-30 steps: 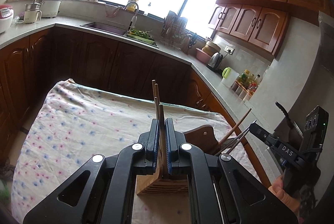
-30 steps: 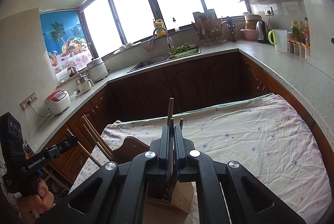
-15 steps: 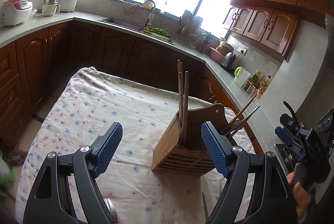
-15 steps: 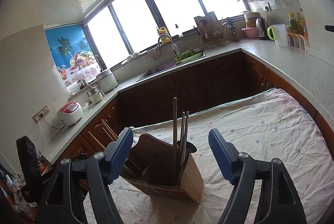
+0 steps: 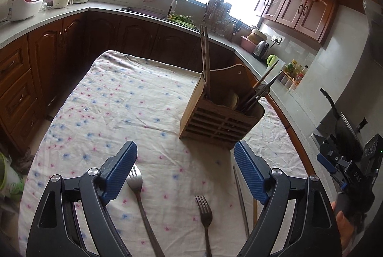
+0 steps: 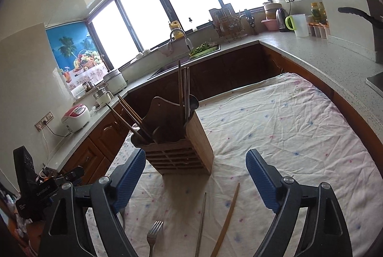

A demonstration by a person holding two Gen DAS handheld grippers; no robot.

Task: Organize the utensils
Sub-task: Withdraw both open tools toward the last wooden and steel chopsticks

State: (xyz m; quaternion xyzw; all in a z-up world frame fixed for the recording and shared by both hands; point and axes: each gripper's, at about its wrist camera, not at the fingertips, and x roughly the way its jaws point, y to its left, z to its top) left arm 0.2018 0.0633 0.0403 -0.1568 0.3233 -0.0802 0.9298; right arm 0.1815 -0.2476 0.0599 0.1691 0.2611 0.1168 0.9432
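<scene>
A wooden utensil holder [image 5: 215,118] [image 6: 182,144] stands on the flowered tablecloth [image 5: 115,108]. Chopsticks [image 5: 205,60] [image 6: 184,87] stand upright in one end compartment, and more lean out of the other. My left gripper [image 5: 184,146] hangs in front of the holder; its jaws are opening, with nothing between them. My right gripper [image 6: 196,156] is open and empty, also short of the holder. On the cloth near me lie two forks [image 5: 136,185] [image 5: 204,211], a metal chopstick [image 5: 240,194] [image 6: 202,221] and a wooden chopstick [image 6: 227,221].
Dark wooden cabinets and a grey counter [image 6: 311,55] wrap around the table. A sink [image 5: 143,11], a rice cooker [image 5: 24,4], a kettle [image 5: 259,47] and bottles stand on the counter. A pan handle [image 5: 331,101] sticks out at the right.
Both grippers were shut on chopsticks over the holder; they let go, leaving the chopsticks standing in it, and drew back. Forks and loose chopsticks on the cloth have come into view.
</scene>
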